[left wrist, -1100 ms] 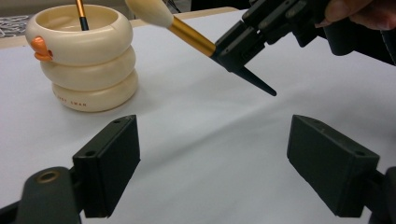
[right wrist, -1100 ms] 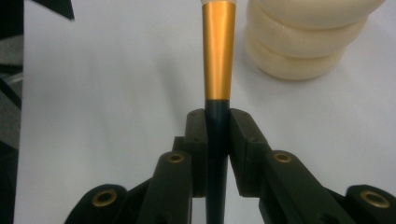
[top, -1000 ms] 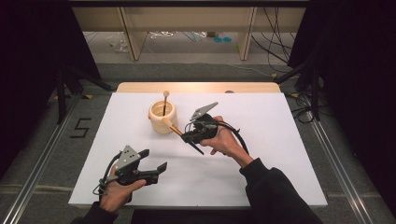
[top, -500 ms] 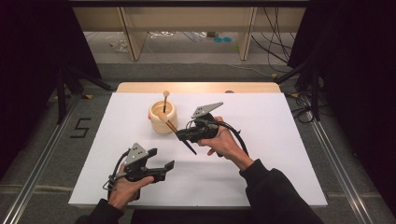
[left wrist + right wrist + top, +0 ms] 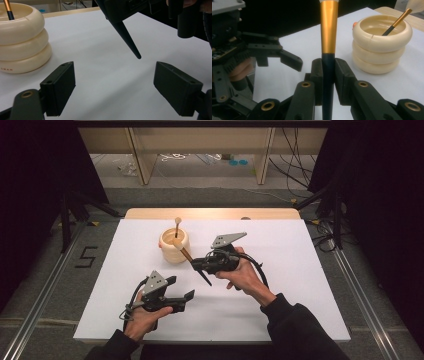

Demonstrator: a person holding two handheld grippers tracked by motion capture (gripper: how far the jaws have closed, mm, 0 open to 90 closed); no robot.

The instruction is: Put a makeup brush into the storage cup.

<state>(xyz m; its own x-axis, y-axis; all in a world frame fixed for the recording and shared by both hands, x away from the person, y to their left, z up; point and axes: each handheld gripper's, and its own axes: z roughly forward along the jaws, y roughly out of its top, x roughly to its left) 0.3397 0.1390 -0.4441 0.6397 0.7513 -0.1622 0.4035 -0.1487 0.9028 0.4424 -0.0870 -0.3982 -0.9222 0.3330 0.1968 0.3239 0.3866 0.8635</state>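
1. Desk (image 5: 300, 270): white top, with a bare wooden strip along its far edge; everything in hand sat on the left half and the middle
2. Right gripper (image 5: 200, 265): held in the person's right hand near the desk's centre, just to the right of the holder. Its fingers (image 5: 343, 72) were closed on the dark handle of a brush, one pad pressing each side, as the right gripper view showed
3. Left gripper (image 5: 181, 289): held in the person's left hand near the front left of the desk, well short of the holder, pointing toward the right gripper. Its fingers (image 5: 60, 85) stood wide open with bare desk between them and nothing touching the pads
4. Holder (image 5: 174, 246): cream, shaped like three stacked rings, upright on the desk at left of centre, toward the far side. A second brush (image 5: 177, 226) leaned inside it, its head above the rim
5. Held brush (image 5: 329, 37): gold ferrule above a dark tapered handle. In the high view it lay slanted, its head over the holder's rim and its pointed handle end (image 5: 137, 56) sticking out below the right gripper, clear of the desk. In the left gripper view that tip hung above and between the open fingers, apart from both
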